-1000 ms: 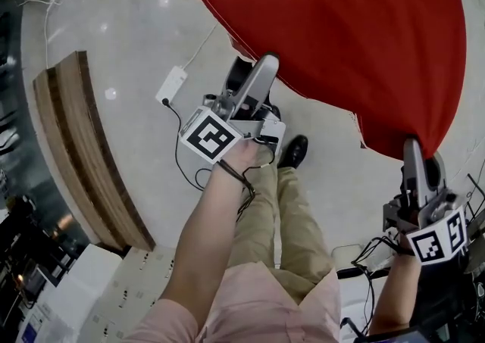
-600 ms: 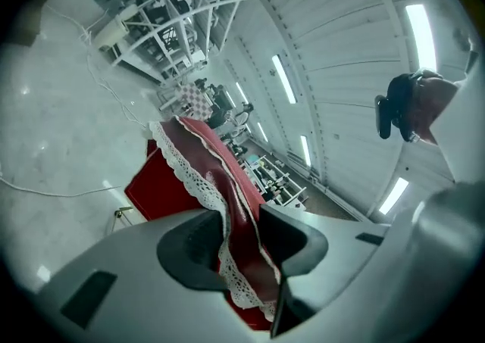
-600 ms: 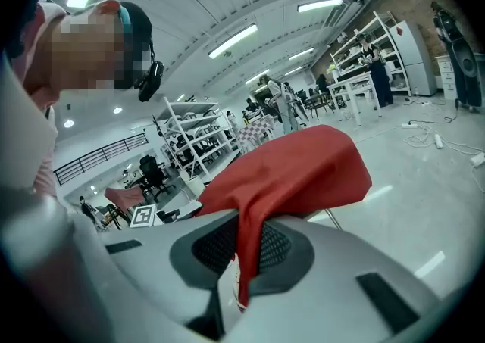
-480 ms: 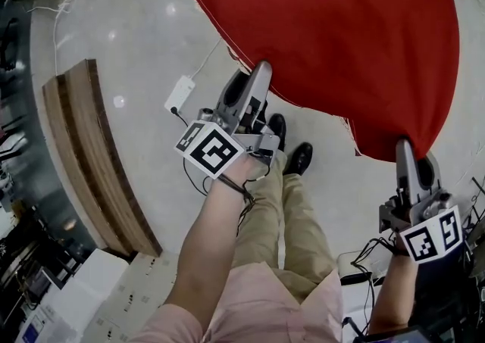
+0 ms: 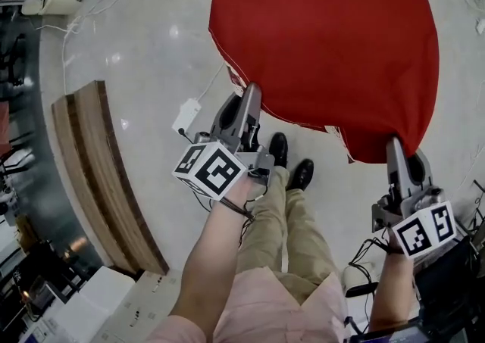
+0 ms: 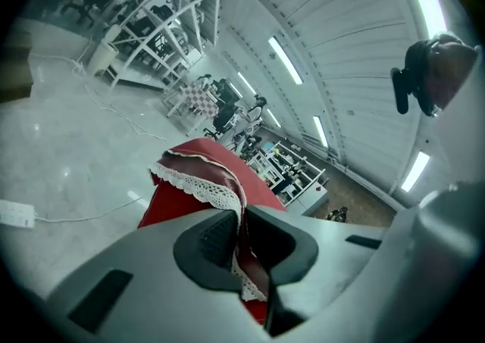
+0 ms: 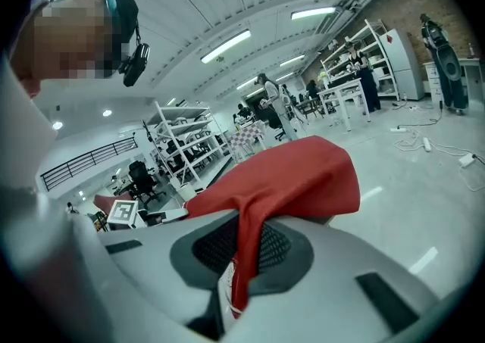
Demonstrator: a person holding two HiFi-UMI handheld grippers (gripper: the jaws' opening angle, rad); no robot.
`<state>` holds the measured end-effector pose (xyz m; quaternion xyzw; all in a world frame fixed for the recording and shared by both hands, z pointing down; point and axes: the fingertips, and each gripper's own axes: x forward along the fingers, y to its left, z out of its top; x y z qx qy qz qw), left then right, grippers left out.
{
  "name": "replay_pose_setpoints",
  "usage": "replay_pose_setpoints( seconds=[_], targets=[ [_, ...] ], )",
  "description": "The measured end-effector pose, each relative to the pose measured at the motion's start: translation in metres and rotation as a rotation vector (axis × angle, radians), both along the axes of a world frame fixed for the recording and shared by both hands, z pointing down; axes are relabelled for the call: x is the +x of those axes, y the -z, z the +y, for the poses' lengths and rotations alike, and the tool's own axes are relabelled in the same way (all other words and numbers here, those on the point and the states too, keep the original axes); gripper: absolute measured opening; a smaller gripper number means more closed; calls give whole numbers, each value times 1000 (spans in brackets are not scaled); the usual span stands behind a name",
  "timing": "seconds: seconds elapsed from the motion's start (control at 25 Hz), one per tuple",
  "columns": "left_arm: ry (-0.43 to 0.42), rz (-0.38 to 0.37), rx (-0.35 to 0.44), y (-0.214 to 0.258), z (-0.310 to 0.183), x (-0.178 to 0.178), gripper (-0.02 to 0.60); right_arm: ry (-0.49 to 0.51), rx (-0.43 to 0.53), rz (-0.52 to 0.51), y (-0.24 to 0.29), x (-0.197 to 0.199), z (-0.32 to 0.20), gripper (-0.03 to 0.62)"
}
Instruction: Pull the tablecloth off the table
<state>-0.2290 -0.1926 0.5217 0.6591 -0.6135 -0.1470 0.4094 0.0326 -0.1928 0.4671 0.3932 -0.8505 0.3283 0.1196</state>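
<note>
The red tablecloth (image 5: pixel 326 38) lies spread over the table ahead of me, its lace-trimmed hem hanging at the near edge. My left gripper (image 5: pixel 250 93) is at the hem's near-left part. In the left gripper view its jaws are closing tight on the lace hem (image 6: pixel 204 179), with cloth pinched between the pads of the left gripper (image 6: pixel 241 237). My right gripper (image 5: pixel 394 144) holds the near-right corner. In the right gripper view a red fold (image 7: pixel 303 175) runs down between the shut pads of the right gripper (image 7: pixel 246 252). The table itself is hidden under the cloth.
A curved wooden panel (image 5: pixel 98 175) stands on the glossy floor to the left. A white power strip (image 5: pixel 188 116) with its cable lies near my left gripper. The person's black shoes (image 5: pixel 279 148) are just short of the cloth's edge. White boxes (image 5: pixel 114 304) sit at the lower left.
My left gripper stood open by the hem a second ago; it has since shut on the lace edge. The right gripper has kept its hold. Both hands and the cloth sit farther right in view.
</note>
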Motion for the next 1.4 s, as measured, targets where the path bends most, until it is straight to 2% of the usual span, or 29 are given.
replay_pose_setpoints(
  seconds=[0.2,0.32,0.48,0.56,0.64,0.92,1.24,1.4],
  targets=[
    [-24,-73,43,34,-18,-12,43,-28,9,-42,16,-11,-15,31],
    [-44,-107,82,51,-21,-2,43,-65,22,-91,22,0,-16,29],
    [-73,-129,159,113,-48,-5,43,-116,56,-113,73,-2,-39,29],
    [-77,-152,196,146,-62,-11,43,-132,75,-98,99,-8,-50,29],
    [-73,-198,198,163,-61,-13,42,-139,77,-72,111,-10,-49,29],
    [-111,-324,192,183,-68,10,43,-180,104,10,124,9,-55,29],
    [-153,-376,252,223,-73,17,43,-213,144,69,154,13,-60,29],
    [-154,-377,289,248,-87,19,43,-209,213,77,183,14,-75,29]
  ],
)
